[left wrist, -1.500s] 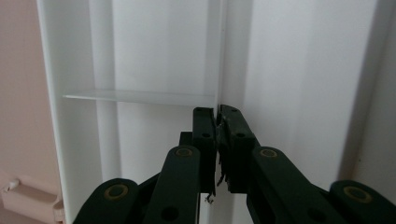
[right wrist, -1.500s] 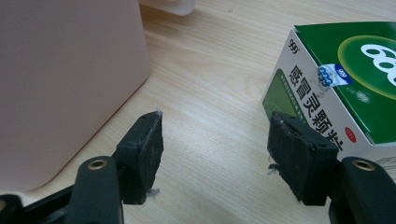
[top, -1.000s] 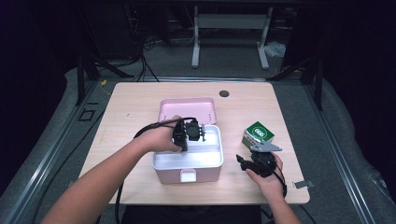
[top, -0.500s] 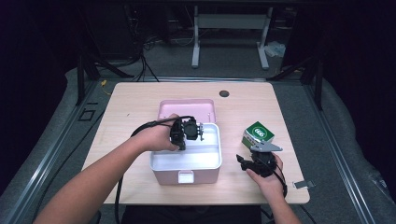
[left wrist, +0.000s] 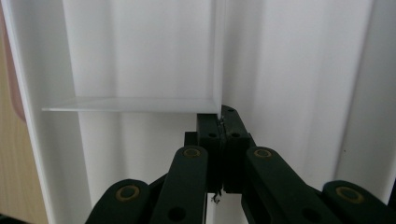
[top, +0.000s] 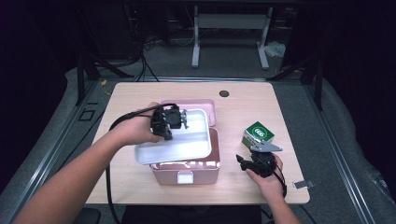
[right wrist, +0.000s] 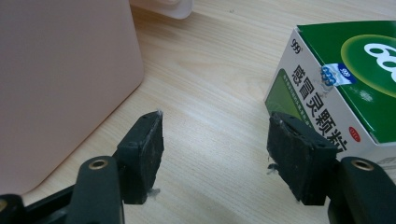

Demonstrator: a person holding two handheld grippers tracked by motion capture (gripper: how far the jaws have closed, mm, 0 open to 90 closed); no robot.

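My left gripper (top: 183,119) is shut on a thin upright divider (left wrist: 217,60) inside a white tray (top: 173,145). The tray hangs tilted above and left of the open pink box (top: 187,171). In the left gripper view the pads (left wrist: 208,128) pinch the divider's lower end, with the tray (left wrist: 299,70) behind. My right gripper (top: 241,162) rests low over the table at the front right, open with nothing between its fingers. In the right gripper view my right gripper (right wrist: 215,135) stands between the pink box (right wrist: 60,79) and a green medicine carton (right wrist: 341,79).
The pink lid (top: 208,105) lies behind the box. The green carton (top: 258,134) stands just beyond my right hand. A dark round hole (top: 224,93) sits near the table's far edge. A small metal clip (top: 301,185) lies at the front right corner.
My left gripper has risen and drawn left with the white tray, which has come up out of the pink box. The right hand has stayed where it was.
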